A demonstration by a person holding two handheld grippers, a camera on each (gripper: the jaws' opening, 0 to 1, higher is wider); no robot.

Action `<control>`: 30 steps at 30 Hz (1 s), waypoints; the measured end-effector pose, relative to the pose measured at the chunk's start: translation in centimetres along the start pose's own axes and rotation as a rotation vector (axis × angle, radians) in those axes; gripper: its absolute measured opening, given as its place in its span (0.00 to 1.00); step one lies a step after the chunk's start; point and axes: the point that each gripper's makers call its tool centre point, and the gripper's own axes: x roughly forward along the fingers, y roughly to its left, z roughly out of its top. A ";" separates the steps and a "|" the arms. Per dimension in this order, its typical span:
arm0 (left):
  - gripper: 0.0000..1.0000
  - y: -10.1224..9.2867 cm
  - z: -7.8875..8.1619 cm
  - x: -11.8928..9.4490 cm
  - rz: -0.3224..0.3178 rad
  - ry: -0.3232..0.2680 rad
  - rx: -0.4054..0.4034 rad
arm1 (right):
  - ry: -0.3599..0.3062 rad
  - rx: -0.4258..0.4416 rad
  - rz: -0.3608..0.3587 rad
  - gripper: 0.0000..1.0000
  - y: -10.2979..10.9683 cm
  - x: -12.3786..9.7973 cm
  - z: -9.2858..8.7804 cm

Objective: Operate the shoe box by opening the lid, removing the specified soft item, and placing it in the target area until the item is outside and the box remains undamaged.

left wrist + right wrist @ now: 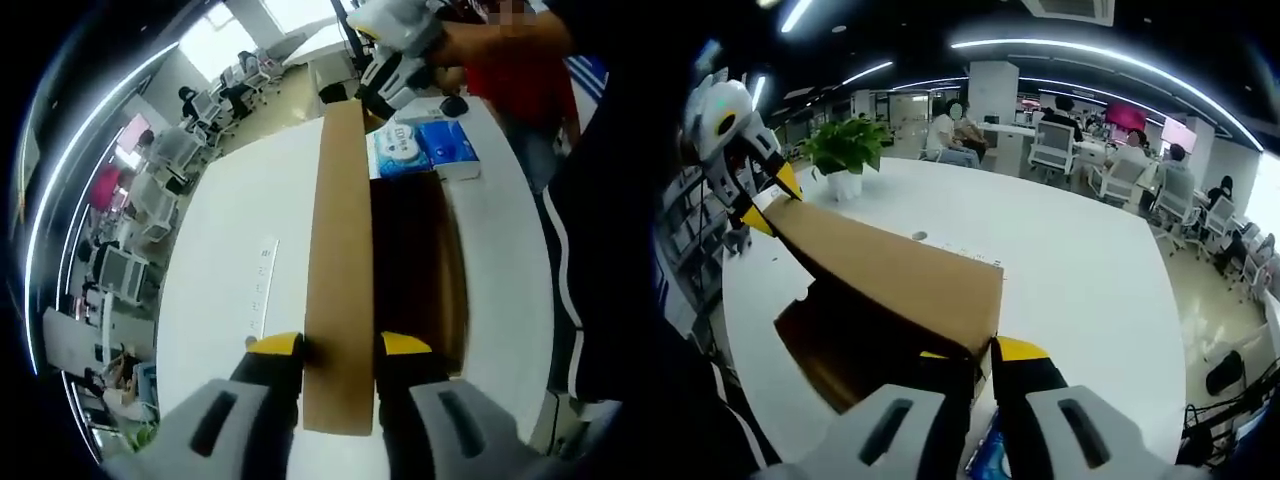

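A: So, biggest thing first?

B: White bench (220,230), wide, under all the rest.

A: And next?

B: Brown shoe box (420,260), sitting on the bench, open, dark inside.

A: Lid?

B: Lid (340,250) up, standing tall along one long side of the box. Seen in the right gripper view as a big brown flap leaning over the dark inside.

A: Held by what?

B: Left gripper (340,345) at the near end in the left gripper view. Yellow-tipped fingers (275,345) clenched on the lid, one on each face. Right gripper (975,355) at the other end, squeezed tight on the lid corner in its own view. Also seen far off in the other view, each one at its end of the lid.

A: And the soft thing?

B: Blue pack (425,150), lying on the bench just past the far end of the box, close by the right gripper. Outside the box, by the look of it. Cannot tell whether touching the box wall.

A: Anything smaller?

B: Green plant (845,150) in a white pot, well apart from the box, farther along the bench. And a thin white strip (262,285) flat on the bench, near the lid side of the box.
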 end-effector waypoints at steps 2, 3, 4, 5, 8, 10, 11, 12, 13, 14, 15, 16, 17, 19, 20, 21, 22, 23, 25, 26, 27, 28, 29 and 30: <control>0.29 -0.1 0.1 -0.2 0.003 0.002 0.002 | 0.001 -0.003 0.003 0.05 0.1 0.0 0.0; 0.29 -0.1 0.2 -0.2 0.003 0.002 0.001 | 0.001 -0.008 0.005 0.05 0.1 0.0 0.0; 0.29 -0.2 0.2 -0.3 0.003 0.002 -0.001 | 0.000 -0.010 0.007 0.05 0.2 0.0 0.0; 0.29 -0.1 0.1 -0.2 0.004 0.003 0.000 | 0.000 -0.016 0.011 0.05 0.2 0.1 0.0; 0.29 -0.2 0.1 -0.1 0.010 0.010 0.012 | 0.015 -0.042 0.035 0.07 0.3 -0.4 -0.1; 0.29 -0.3 0.1 -0.1 0.009 0.015 0.019 | 0.015 -0.043 0.067 0.13 0.6 -1.3 0.1; 0.29 -0.2 0.1 -0.1 0.012 0.016 0.019 | 0.003 -0.093 0.065 0.16 0.4 -2.0 0.6; 0.29 -0.2 0.1 -0.1 0.012 0.016 0.018 | 0.003 -0.116 0.063 0.20 0.2 -2.2 0.7; 0.29 -0.1 0.1 0.0 0.013 0.017 0.018 | 0.024 -0.189 0.071 0.24 -0.1 -3.0 0.7; 0.29 -0.1 0.0 -0.1 0.017 0.017 0.020 | 0.036 -0.232 0.078 0.29 -0.2 -4.0 0.8; 0.29 -0.1 0.0 -0.1 0.018 0.017 0.021 | 0.044 -0.276 0.083 0.33 -0.3 -4.8 0.8; 0.29 0.0 0.0 0.0 0.020 0.019 0.025 | 0.051 -0.317 0.091 0.36 -0.3 -5.3 0.9; 0.29 0.0 0.0 0.0 0.022 0.020 0.030 | 0.062 -0.350 0.096 0.38 -0.3 -5.8 1.2; 0.29 0.1 -0.1 0.1 0.026 0.022 0.032 | 0.097 -0.454 0.119 0.44 -0.1 -6.7 1.6; 0.29 0.1 -0.1 0.1 0.026 0.022 0.033 | 0.100 -0.473 0.128 0.49 0.0 -6.9 1.7; 0.29 0.2 -0.2 0.2 0.028 0.022 0.035 | 0.103 -0.515 0.146 0.52 0.4 -7.2 2.2; 0.29 0.1 -0.1 0.1 0.030 0.022 0.037 | 0.103 -0.542 0.173 0.53 1.1 -7.4 2.8; 0.29 0.0 0.0 0.1 0.031 0.022 0.038 | 0.100 -0.569 0.181 0.53 1.6 -7.6 3.3; 0.29 0.2 -0.2 0.2 0.033 0.022 0.038 | 0.094 -0.669 0.209 0.52 2.5 -7.5 4.3; 0.29 0.0 -0.1 0.2 0.035 0.021 0.039 | 0.089 -0.704 0.232 0.51 3.1 -7.2 4.9; 0.29 0.0 0.0 0.1 0.036 0.021 0.040 | 0.092 -0.713 0.246 0.51 3.6 -7.0 5.2; 0.29 0.0 -0.1 0.2 0.037 0.021 0.041 | 0.100 -0.715 0.251 0.51 3.8 -6.8 5.4; 0.29 0.1 -0.1 0.2 0.038 0.020 0.042 | 0.111 -0.739 0.264 0.51 4.0 -6.2 5.7; 0.29 0.2 -0.2 0.3 0.040 0.020 0.043 | 0.118 -0.767 0.276 0.51 4.4 -5.7 6.0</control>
